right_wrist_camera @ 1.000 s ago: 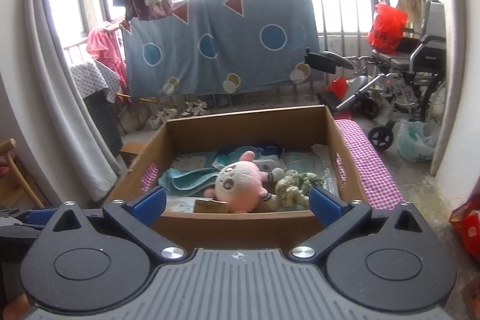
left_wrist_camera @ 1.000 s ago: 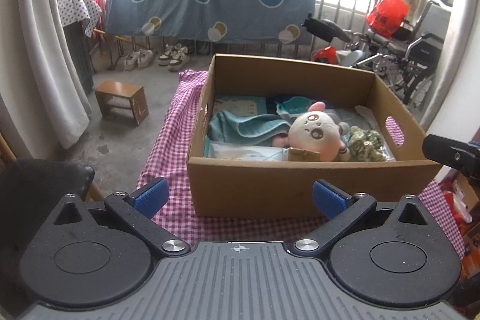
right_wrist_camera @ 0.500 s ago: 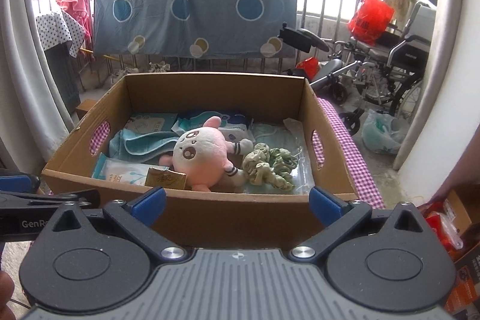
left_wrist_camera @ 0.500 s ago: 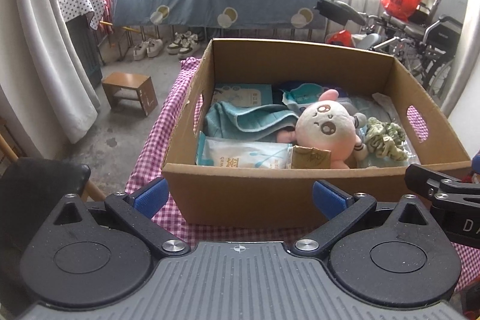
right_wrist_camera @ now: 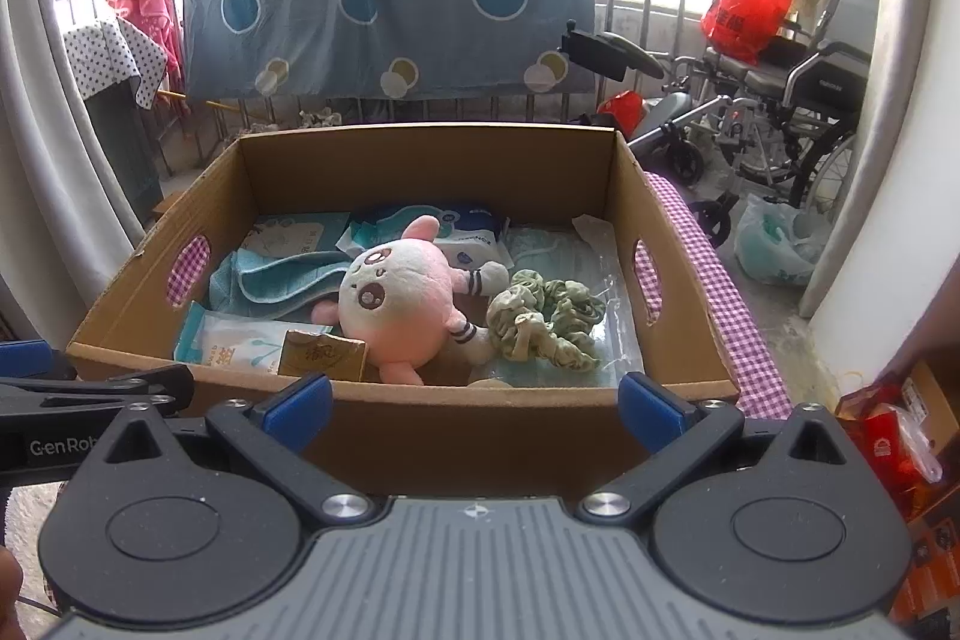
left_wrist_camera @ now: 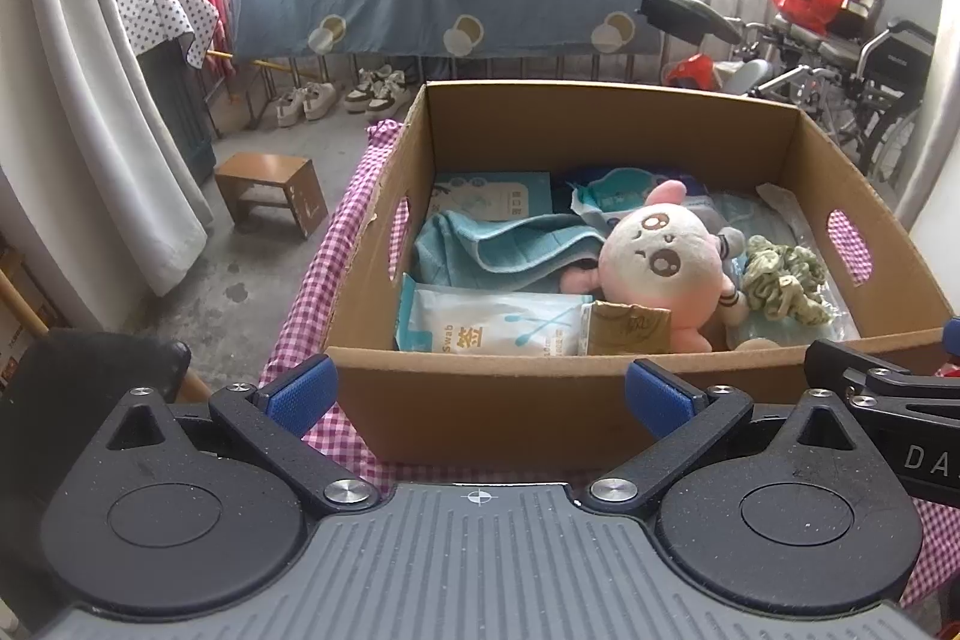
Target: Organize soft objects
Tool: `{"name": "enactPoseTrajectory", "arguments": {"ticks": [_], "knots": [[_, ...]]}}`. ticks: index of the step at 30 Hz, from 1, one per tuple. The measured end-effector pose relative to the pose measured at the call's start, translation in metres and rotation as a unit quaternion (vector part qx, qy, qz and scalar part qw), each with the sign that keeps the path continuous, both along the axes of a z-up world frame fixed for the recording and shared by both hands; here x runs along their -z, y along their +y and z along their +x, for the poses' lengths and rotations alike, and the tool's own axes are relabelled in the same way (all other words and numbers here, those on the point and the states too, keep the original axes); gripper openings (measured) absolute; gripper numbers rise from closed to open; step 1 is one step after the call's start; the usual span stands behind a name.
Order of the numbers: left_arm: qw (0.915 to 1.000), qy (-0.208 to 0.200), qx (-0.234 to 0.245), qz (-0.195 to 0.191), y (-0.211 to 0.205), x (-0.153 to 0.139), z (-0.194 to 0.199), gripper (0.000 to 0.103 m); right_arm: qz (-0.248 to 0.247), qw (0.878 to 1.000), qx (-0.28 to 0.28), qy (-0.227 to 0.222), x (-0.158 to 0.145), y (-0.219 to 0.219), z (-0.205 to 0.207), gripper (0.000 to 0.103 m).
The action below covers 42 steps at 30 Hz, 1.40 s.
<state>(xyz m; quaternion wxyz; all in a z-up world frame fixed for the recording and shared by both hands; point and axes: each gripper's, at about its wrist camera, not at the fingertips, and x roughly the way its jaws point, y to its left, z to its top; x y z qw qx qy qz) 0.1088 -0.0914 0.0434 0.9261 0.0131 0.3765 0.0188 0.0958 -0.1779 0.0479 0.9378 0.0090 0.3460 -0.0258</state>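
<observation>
Nearest the cameras, the left gripper [left_wrist_camera: 477, 391] and the right gripper [right_wrist_camera: 474, 403] are both hovering just short of the cardboard box [right_wrist_camera: 468, 433], fingers spread wide and grasping nothing — each is pointing over the box's near wall. The box is sitting on a pink checked cloth [left_wrist_camera: 336, 244].

Just inside the near wall, a cotton swab packet [left_wrist_camera: 492, 328] and a small gold carton [right_wrist_camera: 324, 355] are lying by the near-left corner. Behind them the pink plush toy [right_wrist_camera: 399, 304] is lying on its side mid-box, touching the green scrunchie [right_wrist_camera: 546, 319] toward the right wall, which is resting on a clear packet [right_wrist_camera: 612, 280]. A folded teal towel [left_wrist_camera: 498, 250] is lying along the left wall, with wipe packs [right_wrist_camera: 462, 226] toward the far wall.

The soft things are all lying in the box together, so this fits either sorting about to happen or sorting just finished — the pictures are not settling which. Any reach in would call for clearing the near wall and closing gently on yielding fabric.
</observation>
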Motion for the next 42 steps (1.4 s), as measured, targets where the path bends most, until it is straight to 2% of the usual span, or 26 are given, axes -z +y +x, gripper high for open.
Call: {"name": "enactPoseTrajectory", "arguments": {"ticks": [11,42], "knots": [[1.0000,0.001,-0.001,-0.002,0.0005,0.0003,0.0013,0.102,-0.016,1.000,0.001,-0.003,-0.0030,0.0035,0.0001,0.103],[1.0000,0.004,-0.002,-0.004,0.0006,-0.0006,-0.0011,0.102,-0.021,1.000,0.005,-0.007,-0.0075,0.0065,-0.0046,0.103]]}}
